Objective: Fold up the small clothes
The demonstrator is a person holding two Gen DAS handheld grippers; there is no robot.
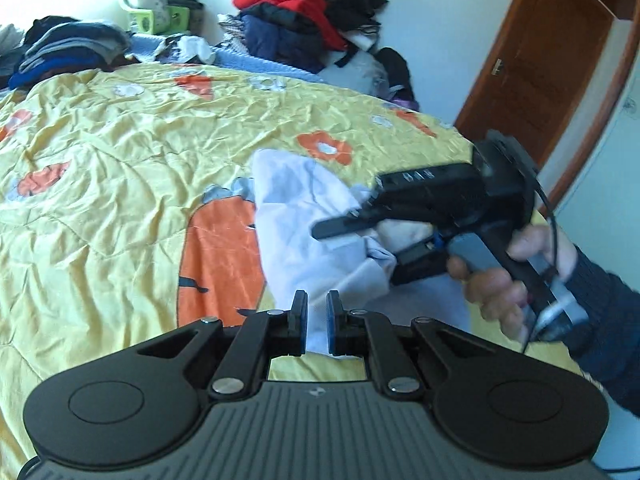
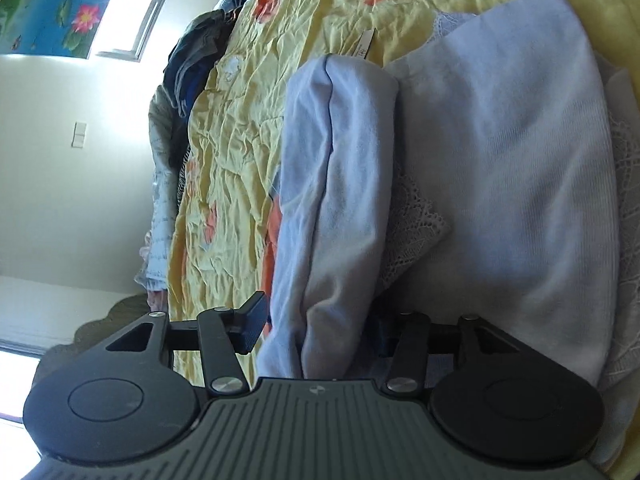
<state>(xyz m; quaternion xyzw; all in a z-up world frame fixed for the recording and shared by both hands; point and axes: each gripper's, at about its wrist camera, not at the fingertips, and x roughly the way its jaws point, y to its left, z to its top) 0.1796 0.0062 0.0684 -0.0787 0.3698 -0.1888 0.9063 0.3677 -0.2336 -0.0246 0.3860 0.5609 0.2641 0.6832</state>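
A white garment (image 1: pixel 288 208) with lace trim (image 2: pixel 416 220) lies partly folded on the yellow flowered quilt (image 1: pixel 120 140). My left gripper (image 1: pixel 317 300) is at the garment's near edge, its jaws almost together with white cloth in the narrow gap. My right gripper (image 1: pixel 356 254), held by a hand (image 1: pixel 492 280), is rolled on its side to the right. It clamps a thick fold of the garment (image 2: pixel 332 200). In the right wrist view one finger (image 2: pixel 254 324) shows and the cloth hides the other.
Piled red, navy and black clothes (image 1: pixel 288 12) stand at the far side of the bed. A stack of folded dark clothes (image 1: pixel 68 48) lies at the back left. A brown wooden door (image 1: pixel 540 72) is to the right of the bed.
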